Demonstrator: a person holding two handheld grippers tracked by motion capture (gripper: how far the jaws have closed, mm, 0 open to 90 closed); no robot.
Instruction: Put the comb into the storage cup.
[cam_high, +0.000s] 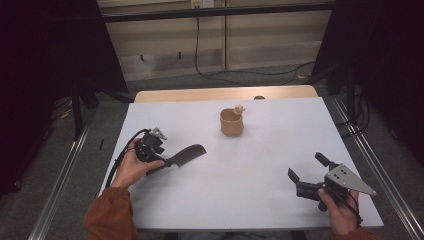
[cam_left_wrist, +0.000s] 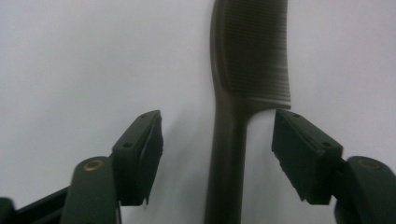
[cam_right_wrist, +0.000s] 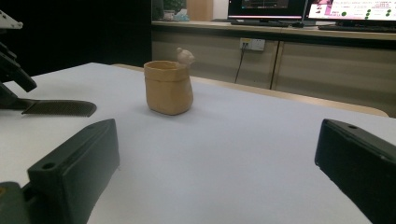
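Note:
A dark comb lies flat on the white table, left of centre, its teeth end pointing right. My left gripper is open, and its jaws stand on either side of the comb's handle without touching it. In the left gripper view the comb runs up between the two jaws of that gripper, with gaps on both sides. Near the table's front right corner my right gripper is open with nothing in it. Its own view shows its jaws wide apart, facing a tan cup.
The tan cup stands at the back centre with a small pale figure on its rim. A wooden edge borders the table's far side. Metal rails run along both sides, and cables lie on the floor behind.

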